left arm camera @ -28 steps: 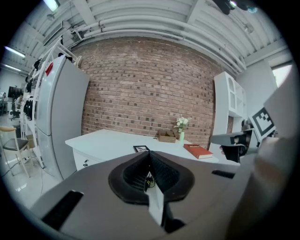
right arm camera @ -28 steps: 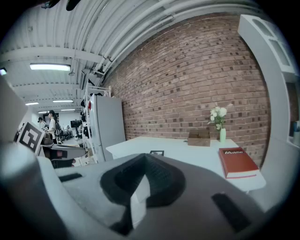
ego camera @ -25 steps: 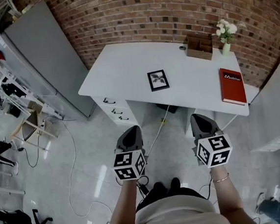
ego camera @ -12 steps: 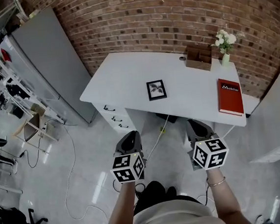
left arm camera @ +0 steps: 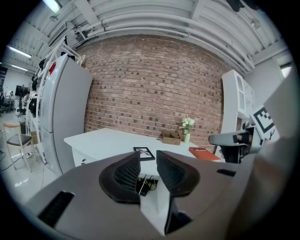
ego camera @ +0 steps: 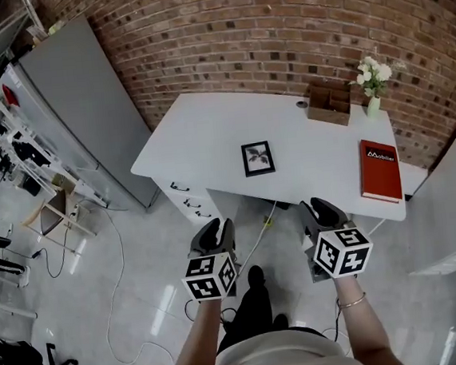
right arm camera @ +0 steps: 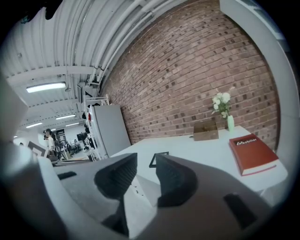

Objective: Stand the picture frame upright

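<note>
Black-edged, the frame (ego camera: 258,158) lies flat and face up near the middle of the white desk (ego camera: 195,129), with bare top all around it. It has not shifted on the desk over the last second. It now sits lower in the head view and closer to the grippers, so the person seems to be stepping in.

The real change is at the jaws. Both pairs were clenched a moment ago and are now opening. The left gripper (ego camera: 214,233) and the right gripper (ego camera: 317,211) each show a clear gap with nothing between the pads, only desk and floor beyond. Both hang over the floor in front of the desk, well apart from the frame.

For the task, this reads as getting ready. The reach has hardly begun and the frame is not yet lifted.

Farther out, a red book (ego camera: 380,170) lies at the desk's right end, and a wooden box (ego camera: 328,104) and a vase (ego camera: 374,104) stand by the brick wall (ego camera: 277,28), all clear of the frame.
</note>
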Available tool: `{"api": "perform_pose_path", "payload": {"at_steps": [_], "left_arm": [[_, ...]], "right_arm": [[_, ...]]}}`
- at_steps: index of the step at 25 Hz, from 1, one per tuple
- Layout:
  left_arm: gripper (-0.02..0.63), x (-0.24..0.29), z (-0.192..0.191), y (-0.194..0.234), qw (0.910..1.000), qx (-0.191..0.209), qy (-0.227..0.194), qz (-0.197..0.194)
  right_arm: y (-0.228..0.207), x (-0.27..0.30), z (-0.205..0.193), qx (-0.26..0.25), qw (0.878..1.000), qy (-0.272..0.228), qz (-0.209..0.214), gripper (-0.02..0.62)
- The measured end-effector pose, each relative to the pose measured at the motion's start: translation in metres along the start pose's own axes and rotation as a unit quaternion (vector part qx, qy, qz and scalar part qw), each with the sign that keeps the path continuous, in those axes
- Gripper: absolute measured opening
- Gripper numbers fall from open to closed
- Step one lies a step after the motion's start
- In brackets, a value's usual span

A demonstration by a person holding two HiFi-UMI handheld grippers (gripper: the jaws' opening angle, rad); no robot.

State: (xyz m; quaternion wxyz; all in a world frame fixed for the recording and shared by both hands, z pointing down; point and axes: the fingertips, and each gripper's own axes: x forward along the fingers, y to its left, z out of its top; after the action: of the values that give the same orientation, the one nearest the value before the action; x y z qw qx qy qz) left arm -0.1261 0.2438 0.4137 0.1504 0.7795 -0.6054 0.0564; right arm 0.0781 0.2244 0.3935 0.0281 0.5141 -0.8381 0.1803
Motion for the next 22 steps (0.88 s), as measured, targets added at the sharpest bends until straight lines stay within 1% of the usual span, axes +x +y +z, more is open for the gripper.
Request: {"api": "perform_pose_path", "payload": {"at_steps": [3,6,14,22], "left_arm": [[0.097,0.023,0.0,0.012,1.0,-0.004,0.006,-0.002],[0.1,0.053,0.006,0.023,0.9999,-0.006,0.011,-0.009],[0.109,0.142,0.039,0.059,0.9998,-0.007,0.011,-0.015],[0.109,0.212,0.062,0.091,0.9992,-0.007,0.022,-0.033]], "right_arm": [[-0.003,0.022,-0.002,0.005,1.0,0.011,0.006,0.117],[-0.011,0.049,0.001,0.005,1.0,0.02,0.003,0.118],[-0.032,0.136,0.024,0.006,0.999,0.033,-0.015,0.118],[-0.046,0.205,0.041,0.007,0.999,0.04,-0.032,0.118]]}}
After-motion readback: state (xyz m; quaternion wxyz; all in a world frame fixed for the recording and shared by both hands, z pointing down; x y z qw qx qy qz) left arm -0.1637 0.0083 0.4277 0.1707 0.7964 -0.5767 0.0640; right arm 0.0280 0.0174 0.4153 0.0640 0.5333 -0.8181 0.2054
